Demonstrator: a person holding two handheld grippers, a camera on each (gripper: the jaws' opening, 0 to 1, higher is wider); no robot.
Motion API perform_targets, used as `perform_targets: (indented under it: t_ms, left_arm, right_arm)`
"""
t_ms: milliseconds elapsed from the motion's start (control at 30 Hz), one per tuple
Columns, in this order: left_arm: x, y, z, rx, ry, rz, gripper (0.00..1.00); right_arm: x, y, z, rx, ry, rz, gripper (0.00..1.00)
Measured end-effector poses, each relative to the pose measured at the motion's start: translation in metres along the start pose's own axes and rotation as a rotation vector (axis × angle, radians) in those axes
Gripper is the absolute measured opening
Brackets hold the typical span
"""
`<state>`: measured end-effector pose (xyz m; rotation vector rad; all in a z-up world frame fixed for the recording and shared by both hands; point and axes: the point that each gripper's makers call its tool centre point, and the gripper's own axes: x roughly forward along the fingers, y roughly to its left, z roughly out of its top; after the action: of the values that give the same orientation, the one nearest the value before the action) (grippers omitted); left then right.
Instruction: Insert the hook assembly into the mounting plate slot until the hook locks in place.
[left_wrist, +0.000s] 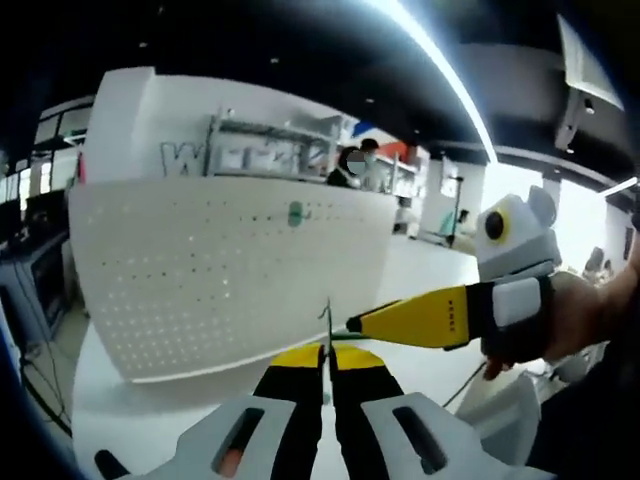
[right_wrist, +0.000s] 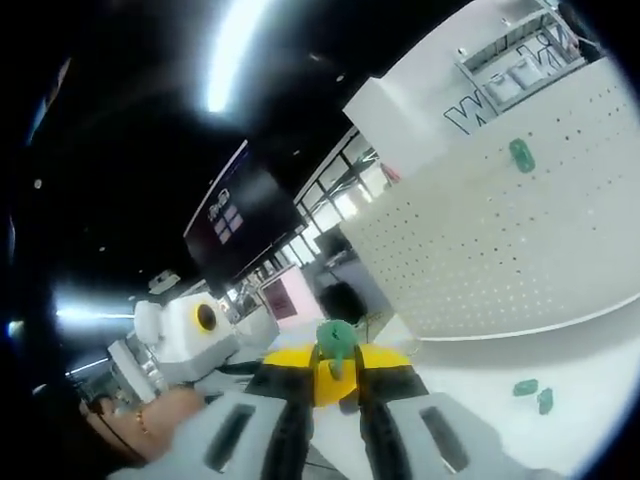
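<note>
Right gripper view — three green hooks: one gripped (right_wrist: 335, 345), one pegboard-mounted (right_wrist: 521, 154), one lying loose (right_wrist: 531, 392).

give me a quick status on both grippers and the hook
Left gripper shut on thin wire hook. Right gripper shut on green piece. Pegboard ahead, one green piece already mounted; path open.
</note>
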<state>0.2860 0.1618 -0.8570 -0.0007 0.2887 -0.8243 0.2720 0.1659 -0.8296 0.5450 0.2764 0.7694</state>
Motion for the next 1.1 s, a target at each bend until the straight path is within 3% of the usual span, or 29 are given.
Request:
perform_targets:
  t_ms: [167, 267, 333, 433, 533, 667, 800, 1033, 1100]
  left_arm:
    - [0.001, -0.005, 0.009, 0.033, -0.038, -0.008, 0.01]
    - [0.002, -0.004, 0.009, 0.027, -0.032, -0.012, 0.01]
    - [0.001, -0.003, 0.009, 0.044, -0.025, -0.006, 0.01]
    - [0.002, -0.003, 0.009, 0.078, -0.015, 0.008, 0.01]
    - [0.005, -0.002, 0.005, 0.097, 0.019, 0.016, 0.02]
    - [0.005, -0.002, -0.001, 0.07, 0.025, 0.008, 0.03]
    - [0.009, -0.006, -0.003, 0.062, 0.01, -0.012, 0.04]
    - [0.009, -0.007, -0.009, 0.031, 0.018, -0.037, 0.06]
    - [0.008, -0.01, -0.008, -0.016, 0.004, -0.066, 0.07]
  right_arm:
    - [0.0, -0.004, 0.0, 0.015, -0.008, -0.013, 0.1]
    - [-0.001, -0.001, 0.004, 0.039, -0.016, 0.012, 0.05]
    - [0.001, -0.002, 0.004, -0.027, -0.015, -0.006, 0.04]
    - [0.001, -0.002, 0.004, -0.022, -0.027, -0.016, 0.03]
    - [0.001, -0.005, 0.001, -0.097, -0.02, -0.04, 0.01]
    - [0.0, -0.007, -0.002, -0.083, -0.017, -0.053, 0.01]
    - [-0.002, -0.008, -0.002, -0.169, -0.024, -0.09, 0.0]
    - [-0.001, -0.011, -0.006, -0.18, 0.002, -0.081, 0.0]
    - [-0.001, -0.009, -0.004, -0.176, -0.003, -0.072, 0.0]
